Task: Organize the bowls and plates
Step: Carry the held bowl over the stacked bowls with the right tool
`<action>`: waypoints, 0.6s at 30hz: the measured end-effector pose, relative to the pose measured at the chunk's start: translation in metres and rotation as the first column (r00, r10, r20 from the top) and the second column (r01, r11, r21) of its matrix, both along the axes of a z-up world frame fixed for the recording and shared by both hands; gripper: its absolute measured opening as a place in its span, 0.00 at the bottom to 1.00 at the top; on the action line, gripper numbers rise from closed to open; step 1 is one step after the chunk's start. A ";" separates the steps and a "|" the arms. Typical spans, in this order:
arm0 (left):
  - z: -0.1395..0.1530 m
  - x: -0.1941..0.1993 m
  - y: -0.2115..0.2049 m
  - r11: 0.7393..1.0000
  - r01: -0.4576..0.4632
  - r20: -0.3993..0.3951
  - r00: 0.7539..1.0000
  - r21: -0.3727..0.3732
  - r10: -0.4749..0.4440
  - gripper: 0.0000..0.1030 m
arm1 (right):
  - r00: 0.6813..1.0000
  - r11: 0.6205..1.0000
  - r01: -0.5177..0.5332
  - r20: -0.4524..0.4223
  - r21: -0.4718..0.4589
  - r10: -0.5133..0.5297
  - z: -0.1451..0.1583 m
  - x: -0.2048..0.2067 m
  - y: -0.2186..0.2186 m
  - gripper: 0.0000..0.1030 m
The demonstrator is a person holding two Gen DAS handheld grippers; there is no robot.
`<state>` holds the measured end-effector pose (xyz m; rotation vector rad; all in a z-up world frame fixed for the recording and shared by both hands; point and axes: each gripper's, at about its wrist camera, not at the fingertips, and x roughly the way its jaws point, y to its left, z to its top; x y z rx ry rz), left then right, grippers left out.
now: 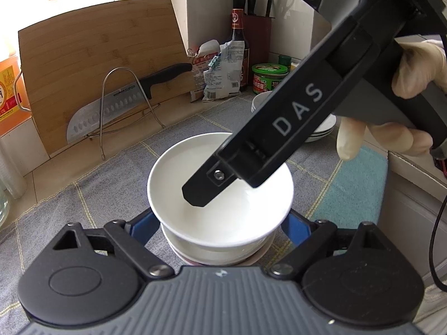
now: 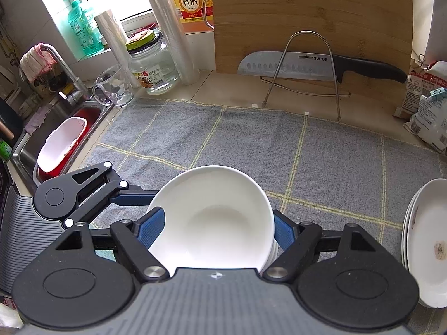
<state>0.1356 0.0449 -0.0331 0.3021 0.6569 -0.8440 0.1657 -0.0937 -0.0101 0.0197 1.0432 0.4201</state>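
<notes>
A: Quick, where's the bowl?

B: White bowl (image 1: pixel 173 178) is top of a stack of bowls (image 1: pixel 218 254), over the near part of the grey checked cloth (image 2: pixel 223 134), toward the counter's front edge. It looks tipped toward your right wrist camera.

A: Your right gripper (image 2: pixel 216 229)?

B: Clamped on that white bowl. One blue pad lies on its left rim, the other hugs its right side. From the left wrist view one black finger crosses the bowl's mouth, with your gloved hand (image 1: pixel 413 69) on the handle.

A: Your left gripper (image 1: pixel 220 231)?

B: Its fingers stand wide on either side of the stack, under the top bowl's rim. That rim hides the pads, so I can't tell whether they grip. I can't see the stack's base either.

A: What's around it?

B: Stack of plates (image 2: pixel 430 223) at the cloth's right edge, apart from the bowls, top plate stained. At the counter's back edge a bamboo cutting board (image 2: pixel 307 22) leans on the wall, with a cleaver (image 2: pixel 279 65) lying across a wire stand (image 2: pixel 304 32) in front of it. The sink (image 2: pixel 16 153) is at the counter's left end.
</notes>
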 end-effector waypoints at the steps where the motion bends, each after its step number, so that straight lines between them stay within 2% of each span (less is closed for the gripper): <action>1: -0.001 0.000 -0.001 1.000 0.001 -0.004 1.000 -0.001 -0.001 0.90 | 1.000 1.000 0.001 -0.003 0.002 -0.001 -0.001 0.000 -0.001 0.83; 18: -0.013 0.002 -0.003 1.000 -0.019 -0.030 0.999 -0.004 0.019 0.90 | 1.000 1.000 -0.002 -0.017 0.000 0.002 -0.015 0.003 -0.002 0.83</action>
